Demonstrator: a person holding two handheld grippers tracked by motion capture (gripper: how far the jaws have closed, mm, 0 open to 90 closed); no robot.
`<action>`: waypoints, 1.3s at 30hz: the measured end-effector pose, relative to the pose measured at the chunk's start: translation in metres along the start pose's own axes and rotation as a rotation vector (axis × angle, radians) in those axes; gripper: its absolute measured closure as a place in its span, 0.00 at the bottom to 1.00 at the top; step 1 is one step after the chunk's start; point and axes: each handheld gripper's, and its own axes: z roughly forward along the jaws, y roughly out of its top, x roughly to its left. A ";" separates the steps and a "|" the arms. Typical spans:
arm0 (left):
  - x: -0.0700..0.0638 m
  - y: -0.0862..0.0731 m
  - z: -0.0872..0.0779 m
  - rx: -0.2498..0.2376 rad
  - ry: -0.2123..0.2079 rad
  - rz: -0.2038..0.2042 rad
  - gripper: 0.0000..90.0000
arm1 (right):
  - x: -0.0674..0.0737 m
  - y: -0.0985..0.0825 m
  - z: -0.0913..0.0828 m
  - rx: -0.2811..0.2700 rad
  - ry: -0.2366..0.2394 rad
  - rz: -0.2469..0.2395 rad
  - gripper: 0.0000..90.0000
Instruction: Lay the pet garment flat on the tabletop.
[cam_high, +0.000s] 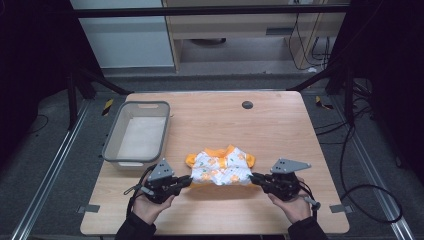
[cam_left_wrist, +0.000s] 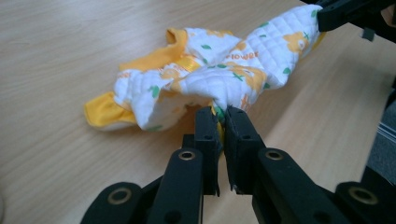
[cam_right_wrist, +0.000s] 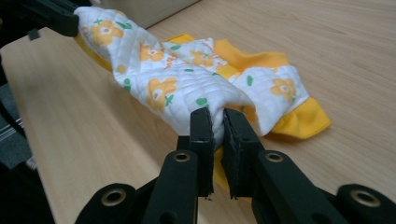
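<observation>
A small quilted garment (cam_high: 220, 167), white with orange flowers and orange trim, lies on the wooden table (cam_high: 280, 125) near its front edge. My left gripper (cam_high: 189, 179) is shut on the garment's left hem corner, the cloth (cam_left_wrist: 219, 88) bunched between its pads. My right gripper (cam_high: 253, 178) is shut on the opposite corner, where the cloth (cam_right_wrist: 187, 88) is pinched the same way. The near edge of the garment hangs stretched between the two grippers, a little above the table. Its orange collar and sleeves (cam_right_wrist: 303, 121) still rest on the wood.
A grey plastic basin (cam_high: 111, 142), nothing in it, stands at the table's left side, just behind my left hand. A dark round cap (cam_high: 247, 105) sits in the tabletop at the back. Cables trail over the floor at the right.
</observation>
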 end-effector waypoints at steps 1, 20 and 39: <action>0.005 0.003 0.004 0.000 0.006 -0.015 0.93 | -0.004 0.003 0.004 0.007 -0.004 0.014 0.92; 0.045 0.002 0.048 0.029 0.168 -0.071 0.52 | -0.044 0.011 0.056 0.014 -0.203 0.034 0.70; 0.015 -0.041 0.032 0.123 0.137 0.095 0.53 | -0.024 -0.038 0.019 0.023 -0.177 -0.017 0.53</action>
